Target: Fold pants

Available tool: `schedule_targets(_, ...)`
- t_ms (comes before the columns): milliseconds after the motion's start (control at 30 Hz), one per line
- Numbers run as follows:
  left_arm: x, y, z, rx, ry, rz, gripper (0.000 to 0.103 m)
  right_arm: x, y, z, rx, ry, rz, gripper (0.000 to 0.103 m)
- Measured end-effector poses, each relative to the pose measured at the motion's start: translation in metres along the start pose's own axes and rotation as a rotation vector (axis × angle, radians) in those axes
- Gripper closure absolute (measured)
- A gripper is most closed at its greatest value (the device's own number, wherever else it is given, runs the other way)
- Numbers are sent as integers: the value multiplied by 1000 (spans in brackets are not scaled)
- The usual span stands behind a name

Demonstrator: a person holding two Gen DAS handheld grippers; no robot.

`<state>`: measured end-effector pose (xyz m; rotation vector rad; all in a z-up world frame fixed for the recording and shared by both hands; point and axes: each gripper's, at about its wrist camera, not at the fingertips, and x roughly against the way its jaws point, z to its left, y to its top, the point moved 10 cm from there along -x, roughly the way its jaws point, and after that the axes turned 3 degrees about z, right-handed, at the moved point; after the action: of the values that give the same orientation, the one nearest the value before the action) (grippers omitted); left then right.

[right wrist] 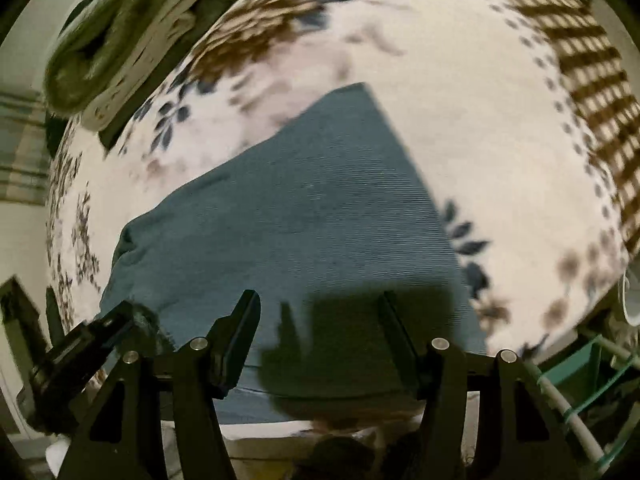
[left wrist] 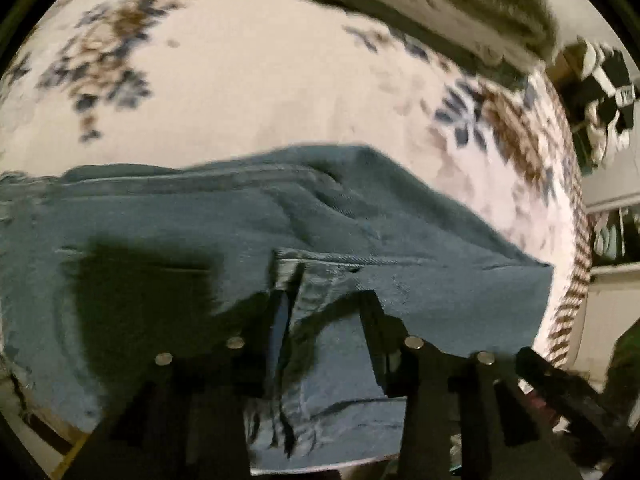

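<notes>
Blue denim pants (left wrist: 248,216) lie folded on a white floral bedsheet (left wrist: 240,80). In the left wrist view my left gripper (left wrist: 324,300) has its fingers around a raised fold of the denim by a pocket edge, and the cloth hangs down between them. In the right wrist view the pants (right wrist: 304,208) lie flat as a smooth folded panel. My right gripper (right wrist: 320,312) is open and empty, just above the near edge of the panel. The other gripper (right wrist: 80,344) shows at the lower left.
A green and white folded blanket (left wrist: 432,4) lies at the head of the bed; it also shows in the right wrist view (right wrist: 120,44). The bed's edge and clutter (left wrist: 608,92) are at the right. A green wire rack (right wrist: 580,392) stands beside the bed.
</notes>
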<state>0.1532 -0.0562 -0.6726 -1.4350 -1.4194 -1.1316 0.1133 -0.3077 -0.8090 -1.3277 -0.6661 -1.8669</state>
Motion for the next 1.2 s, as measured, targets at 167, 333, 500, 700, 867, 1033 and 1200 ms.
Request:
schedule_targets(167,5,-6,16,45,-13,-13,68,-12,-13,19,77,-9,51,39)
schedule_targets(333,74,-31,78,220,-105,-161,43,-15,-26,23,112,-18,70,39)
schedule_targets(500,104,-81,182,483,-119,-257,4,-17,-37,28,140,-45,100,39)
schedule_targets(700,76,-116,267,813,-204,-369,5,-28,-41,50,199,-109,122,39)
schedule_targets(867,59,-110,290,874,-302,-447,5,-42,-41,63,220,-158,133,39)
schedule_targets(1033,64,-85,283,847,-342,-534,5,-50,-41,80,246,-177,134,39)
schedule_targets(1200,62,-69,286,856,-356,-597,8,-55,-42,98,288,-184,132,39)
